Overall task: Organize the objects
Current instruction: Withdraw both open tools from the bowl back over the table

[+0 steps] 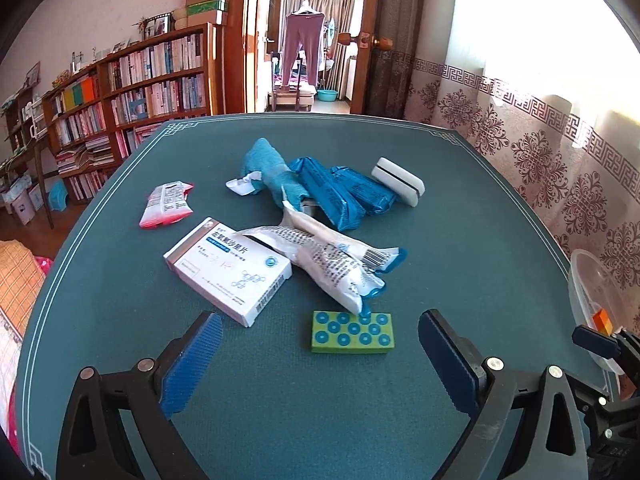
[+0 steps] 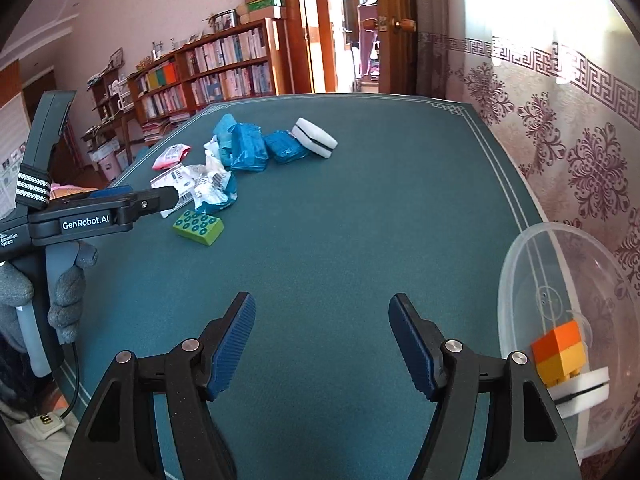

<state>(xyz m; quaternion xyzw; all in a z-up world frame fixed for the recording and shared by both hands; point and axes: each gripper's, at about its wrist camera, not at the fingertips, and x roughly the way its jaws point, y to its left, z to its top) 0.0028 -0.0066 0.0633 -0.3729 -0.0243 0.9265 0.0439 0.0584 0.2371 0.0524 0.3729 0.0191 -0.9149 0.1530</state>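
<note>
A green block with blue studs (image 1: 353, 333) lies on the green table (image 1: 480, 248), just ahead of my open left gripper (image 1: 320, 344); it also shows in the right wrist view (image 2: 198, 227). Behind it lie a white medicine box (image 1: 228, 270), white sachets (image 1: 332, 266), a pink packet (image 1: 167, 204), blue packets (image 1: 340, 192), a teal cloth (image 1: 266, 164) and a white eraser (image 1: 398, 180). My right gripper (image 2: 322, 320) is open and empty over bare table. A clear plastic bowl (image 2: 520, 264) at the right holds an orange-yellow block (image 2: 560, 350) and a white eraser (image 2: 586, 390).
The left gripper body (image 2: 100, 210) reaches in from the left in the right wrist view. A patterned curtain (image 2: 580, 140) hangs close along the table's right edge. Bookshelves (image 1: 132, 92) stand beyond the far left edge.
</note>
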